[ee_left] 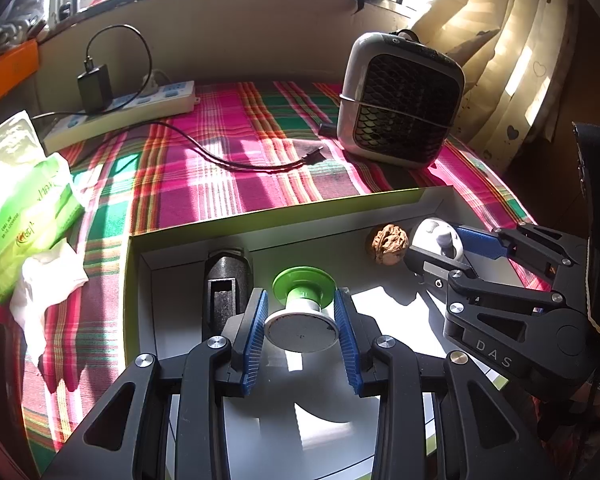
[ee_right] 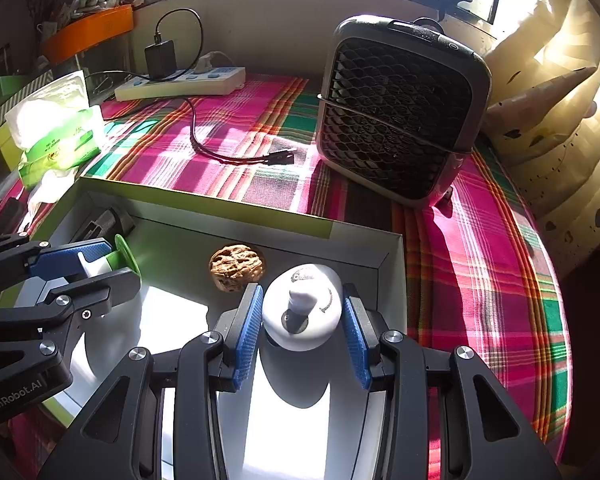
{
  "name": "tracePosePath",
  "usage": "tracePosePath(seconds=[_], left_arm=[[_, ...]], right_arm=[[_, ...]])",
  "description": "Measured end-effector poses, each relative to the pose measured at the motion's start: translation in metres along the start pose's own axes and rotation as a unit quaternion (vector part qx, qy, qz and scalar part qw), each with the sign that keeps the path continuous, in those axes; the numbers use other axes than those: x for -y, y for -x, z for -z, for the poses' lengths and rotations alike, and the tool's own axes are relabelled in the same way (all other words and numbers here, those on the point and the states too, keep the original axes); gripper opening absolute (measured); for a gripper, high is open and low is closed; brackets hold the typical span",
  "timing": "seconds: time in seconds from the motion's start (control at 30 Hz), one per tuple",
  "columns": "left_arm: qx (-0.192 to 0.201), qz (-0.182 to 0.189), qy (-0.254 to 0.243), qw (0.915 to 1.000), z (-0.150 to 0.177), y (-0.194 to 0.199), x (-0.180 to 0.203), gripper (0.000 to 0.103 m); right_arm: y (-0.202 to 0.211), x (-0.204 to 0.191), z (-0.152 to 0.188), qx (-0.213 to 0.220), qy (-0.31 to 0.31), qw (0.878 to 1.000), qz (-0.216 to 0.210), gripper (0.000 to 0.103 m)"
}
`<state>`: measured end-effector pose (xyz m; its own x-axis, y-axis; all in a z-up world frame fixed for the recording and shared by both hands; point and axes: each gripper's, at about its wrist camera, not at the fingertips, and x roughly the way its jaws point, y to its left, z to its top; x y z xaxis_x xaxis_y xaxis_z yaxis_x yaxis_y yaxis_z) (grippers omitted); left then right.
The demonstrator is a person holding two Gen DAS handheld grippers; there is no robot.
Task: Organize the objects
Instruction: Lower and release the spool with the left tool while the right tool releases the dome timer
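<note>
Green-and-white suction-cup holder [ee_left: 302,309] sits low-centre in my left-wrist frame inside the shallow green-rimmed cardboard box [ee_left: 260,216], pinched by my left gripper [ee_left: 301,312], while my right gripper [ee_right: 302,312] clamps the white dome-shaped gadget [ee_right: 302,308]; I should lower both gently, clear of the brown walnut [ee_right: 237,267].

black block's [ee_left: 226,280] lower end behind the left tongs [ee_left: 301,330]; white knob's [ee_right: 302,306] lettering blurred
</note>
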<state>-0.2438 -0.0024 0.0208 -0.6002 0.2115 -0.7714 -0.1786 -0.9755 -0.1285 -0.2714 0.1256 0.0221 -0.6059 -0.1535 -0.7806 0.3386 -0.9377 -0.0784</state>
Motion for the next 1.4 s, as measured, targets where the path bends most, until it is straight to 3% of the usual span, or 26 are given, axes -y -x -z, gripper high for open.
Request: tracePosePath(seconds=[1.4], left_arm=[[0.012, -0.001, 0.007, 0.9999, 0.01, 0.026, 0.002, 0.038]], right_arm=[[0.031, 0.001, 0.009, 0.025, -0.016, 0.999, 0.017, 0.05]])
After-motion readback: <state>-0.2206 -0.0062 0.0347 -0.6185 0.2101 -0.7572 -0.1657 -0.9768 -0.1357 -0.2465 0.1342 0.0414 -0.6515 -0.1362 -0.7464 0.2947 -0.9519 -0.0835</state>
